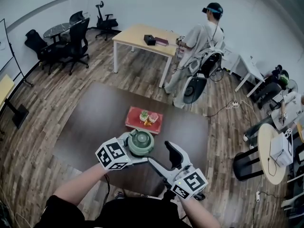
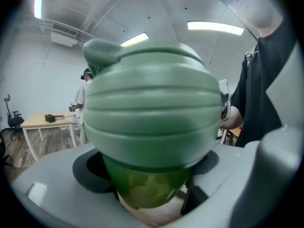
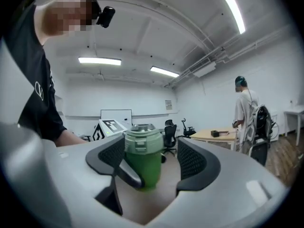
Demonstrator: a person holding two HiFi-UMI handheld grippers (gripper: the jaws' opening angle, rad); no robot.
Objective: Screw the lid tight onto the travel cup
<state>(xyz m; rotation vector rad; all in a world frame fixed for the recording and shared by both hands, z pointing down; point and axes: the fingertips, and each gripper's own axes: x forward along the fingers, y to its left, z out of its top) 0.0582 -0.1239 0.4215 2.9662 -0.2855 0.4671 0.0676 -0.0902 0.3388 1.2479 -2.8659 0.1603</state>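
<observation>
The travel cup (image 2: 142, 189) has a see-through green body and a pale green ribbed lid (image 2: 152, 108) sitting on top. It fills the left gripper view, and my left gripper (image 2: 147, 172) is shut on the body just under the lid. In the head view the lidded cup (image 1: 141, 142) is held above the near edge of the dark table. My right gripper (image 1: 172, 155) is to its right, apart from it. In the right gripper view the cup (image 3: 142, 158) stands upright beyond my right gripper (image 3: 154, 160), which is open with nothing between its pads.
A red tray (image 1: 135, 122) with small colourful items lies on the dark brown table (image 1: 85, 127) just beyond the cup. Farther off, a person (image 1: 199, 42) stands by a light wooden table (image 1: 137, 36). Office chairs (image 1: 76, 39) stand at the back left.
</observation>
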